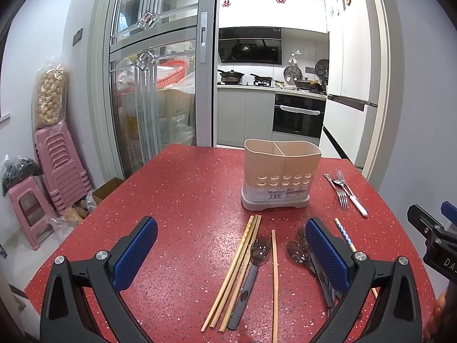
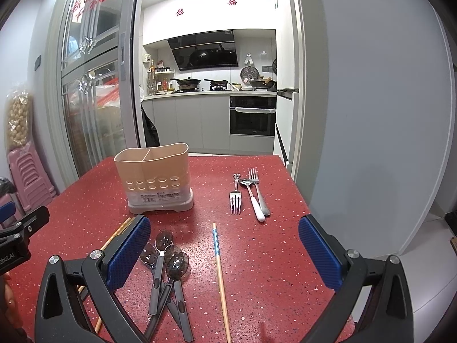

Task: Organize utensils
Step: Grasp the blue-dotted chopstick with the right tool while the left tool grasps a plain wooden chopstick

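Observation:
A beige two-compartment utensil holder (image 1: 281, 175) (image 2: 158, 178) stands empty on the red speckled table (image 1: 182, 200) (image 2: 274, 257). Several wooden chopsticks (image 1: 235, 268) and a grey-handled plastic spoon (image 1: 252, 271) lie between the fingers of my open left gripper (image 1: 231, 257). More plastic spoons (image 2: 167, 271) and a blue-tipped chopstick (image 2: 220, 268) lie under my open right gripper (image 2: 224, 254). Two forks (image 2: 235, 197) and a white-handled spoon (image 2: 254, 200) rest to the holder's right. Neither gripper holds anything.
The table ends at a doorway to a kitchen (image 2: 211, 108) behind the holder. Pink stacked stools (image 1: 57, 168) and bags stand on the floor to the left. A white wall (image 2: 371, 114) runs along the right edge. The other gripper shows at each frame's side (image 1: 434, 237).

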Demonstrator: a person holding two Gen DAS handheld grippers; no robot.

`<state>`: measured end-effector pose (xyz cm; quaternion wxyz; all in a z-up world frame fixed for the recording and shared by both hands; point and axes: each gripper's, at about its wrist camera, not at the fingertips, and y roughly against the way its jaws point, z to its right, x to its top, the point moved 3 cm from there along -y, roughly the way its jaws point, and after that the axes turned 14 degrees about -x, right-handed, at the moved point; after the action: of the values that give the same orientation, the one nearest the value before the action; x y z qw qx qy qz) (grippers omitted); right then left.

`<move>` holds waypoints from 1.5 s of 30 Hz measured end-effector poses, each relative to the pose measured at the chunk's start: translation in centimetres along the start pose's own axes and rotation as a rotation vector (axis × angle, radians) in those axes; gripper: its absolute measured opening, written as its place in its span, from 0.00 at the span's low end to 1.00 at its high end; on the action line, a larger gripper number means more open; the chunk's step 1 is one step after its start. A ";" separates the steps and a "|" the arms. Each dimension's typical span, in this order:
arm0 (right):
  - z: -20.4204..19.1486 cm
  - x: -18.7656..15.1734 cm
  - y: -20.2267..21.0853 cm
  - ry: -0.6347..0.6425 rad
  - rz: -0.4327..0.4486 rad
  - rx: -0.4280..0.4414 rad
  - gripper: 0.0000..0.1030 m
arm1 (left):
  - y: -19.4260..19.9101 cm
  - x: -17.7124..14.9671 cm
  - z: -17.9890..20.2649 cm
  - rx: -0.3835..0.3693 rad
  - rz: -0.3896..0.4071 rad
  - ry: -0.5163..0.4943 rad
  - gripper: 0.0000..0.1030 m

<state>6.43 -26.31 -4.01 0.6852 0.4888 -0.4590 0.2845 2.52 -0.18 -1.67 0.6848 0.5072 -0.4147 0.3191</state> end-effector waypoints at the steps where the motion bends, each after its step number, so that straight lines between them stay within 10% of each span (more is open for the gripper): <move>1: 0.0 0.1 -0.1 0.003 -0.002 0.002 1.00 | -0.2 -0.1 0.0 -0.004 -0.010 0.000 1.00; 24: 0.0 -2.7 -11.8 0.049 -0.486 0.114 0.86 | -13.5 -2.3 -7.6 -0.117 -0.440 0.046 1.00; 45: -2.6 -5.0 -16.6 0.131 -0.648 0.134 0.83 | -18.6 -3.8 -7.6 -0.117 -0.598 -0.034 1.00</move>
<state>19.18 -29.56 -15.55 0.7346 0.6336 -0.2150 0.1123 18.61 1.76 -14.17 0.7692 0.5719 -0.2762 0.0704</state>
